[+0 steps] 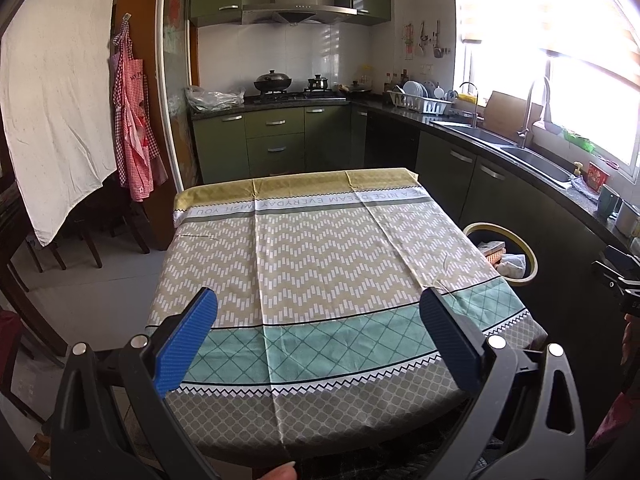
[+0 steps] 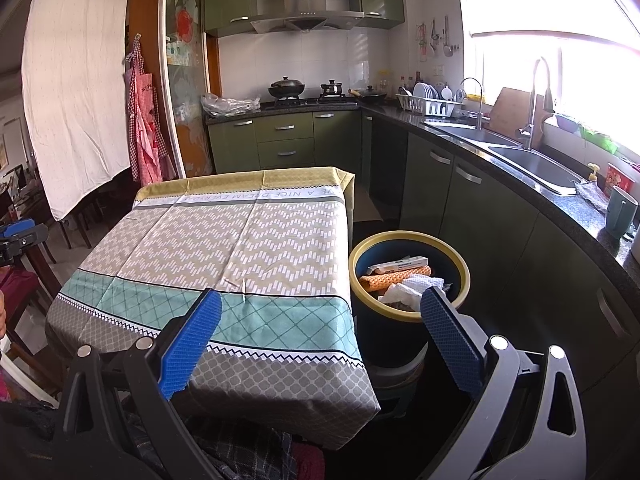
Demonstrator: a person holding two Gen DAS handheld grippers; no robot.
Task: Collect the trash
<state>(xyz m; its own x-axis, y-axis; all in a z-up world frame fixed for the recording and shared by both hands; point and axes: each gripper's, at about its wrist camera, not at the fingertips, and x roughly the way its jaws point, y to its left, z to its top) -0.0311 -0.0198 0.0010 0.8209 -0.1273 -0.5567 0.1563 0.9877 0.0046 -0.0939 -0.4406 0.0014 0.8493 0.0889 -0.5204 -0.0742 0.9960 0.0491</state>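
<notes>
- At the lower right of the right wrist view, the round dark-blue, yellow-rimmed plastic bin (image 2: pixel 408 240) sat just beyond the right gripper (image 2: pixel 320 304), holding crumpled white paper (image 2: pixel 412 286) and cartons.
- Both the right gripper and the left gripper (image 1: pixel 318 306) hung wide open and empty; the right was nearer the bin.
- No loose trash showed on the patterned tablecloth (image 1: pixel 320 248).

Table edge hides most of the bin (image 1: pixel 520 248).

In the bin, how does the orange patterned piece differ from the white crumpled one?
In the bin, the orange patterned piece is long, roll-like and lies flat toward the table side; the white crumpled paper is wadded and shapeless, nearer the right gripper. The orange one carries a printed pattern; the white one looks plain. Both rest on top of the trash.
</notes>
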